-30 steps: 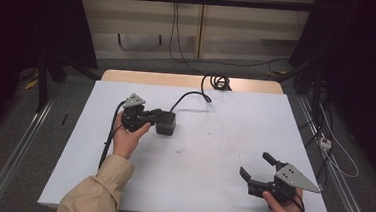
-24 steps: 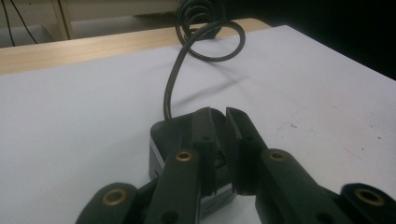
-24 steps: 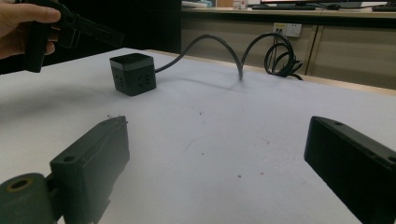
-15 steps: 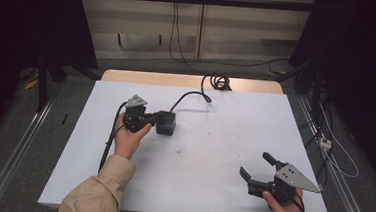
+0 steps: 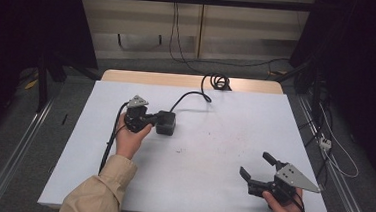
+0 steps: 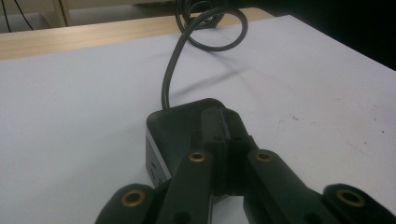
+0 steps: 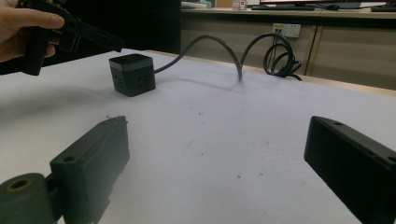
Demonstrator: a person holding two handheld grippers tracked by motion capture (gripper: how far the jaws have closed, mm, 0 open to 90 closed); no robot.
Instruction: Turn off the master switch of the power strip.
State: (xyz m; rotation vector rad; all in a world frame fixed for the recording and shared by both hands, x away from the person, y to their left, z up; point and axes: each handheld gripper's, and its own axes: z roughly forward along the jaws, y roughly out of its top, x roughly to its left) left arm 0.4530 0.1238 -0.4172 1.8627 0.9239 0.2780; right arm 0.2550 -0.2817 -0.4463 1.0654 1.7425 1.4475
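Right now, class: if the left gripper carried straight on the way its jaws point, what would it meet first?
Probably the black power cube: the left gripper has shut jaws aimed right at it, tips at its top; contact is unclear.

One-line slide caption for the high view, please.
Left gripper, jaws shut, meets a black power cube on the white table; right gripper waits open.
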